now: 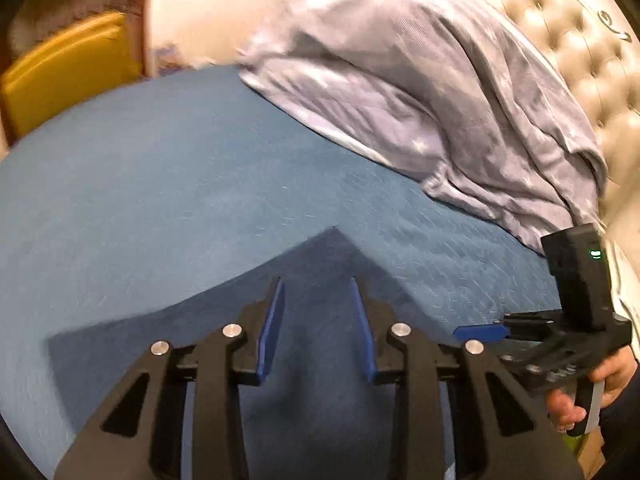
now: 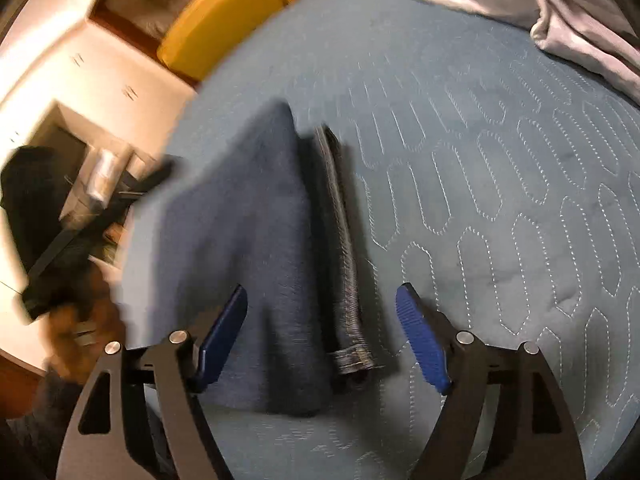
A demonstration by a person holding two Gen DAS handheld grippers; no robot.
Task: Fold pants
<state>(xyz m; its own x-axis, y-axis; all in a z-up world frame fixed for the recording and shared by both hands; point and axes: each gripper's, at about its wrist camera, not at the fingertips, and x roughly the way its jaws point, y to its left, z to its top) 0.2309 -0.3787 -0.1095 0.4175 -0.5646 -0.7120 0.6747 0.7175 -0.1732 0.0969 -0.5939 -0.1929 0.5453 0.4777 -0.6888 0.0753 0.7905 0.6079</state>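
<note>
The dark blue pants [image 2: 248,240] lie folded into a narrow stack on the blue quilt [image 2: 480,200], with a grey ribbed band [image 2: 340,240] along their right edge. My right gripper [image 2: 322,320] hovers over the near end of the stack, open wide with nothing between its blue pads [image 2: 420,336]. In the left wrist view my left gripper [image 1: 317,286] is open just above the pants [image 1: 316,360], holding nothing. The right gripper's black body [image 1: 576,280] shows at the right, held by a hand [image 1: 612,376].
A rumpled lavender blanket [image 1: 420,80] is heaped at the head of the bed against a cream tufted headboard [image 1: 560,20]. A yellow cushion [image 1: 68,64] sits beyond the bed's far edge. White cabinets [image 2: 100,72] stand beside the bed.
</note>
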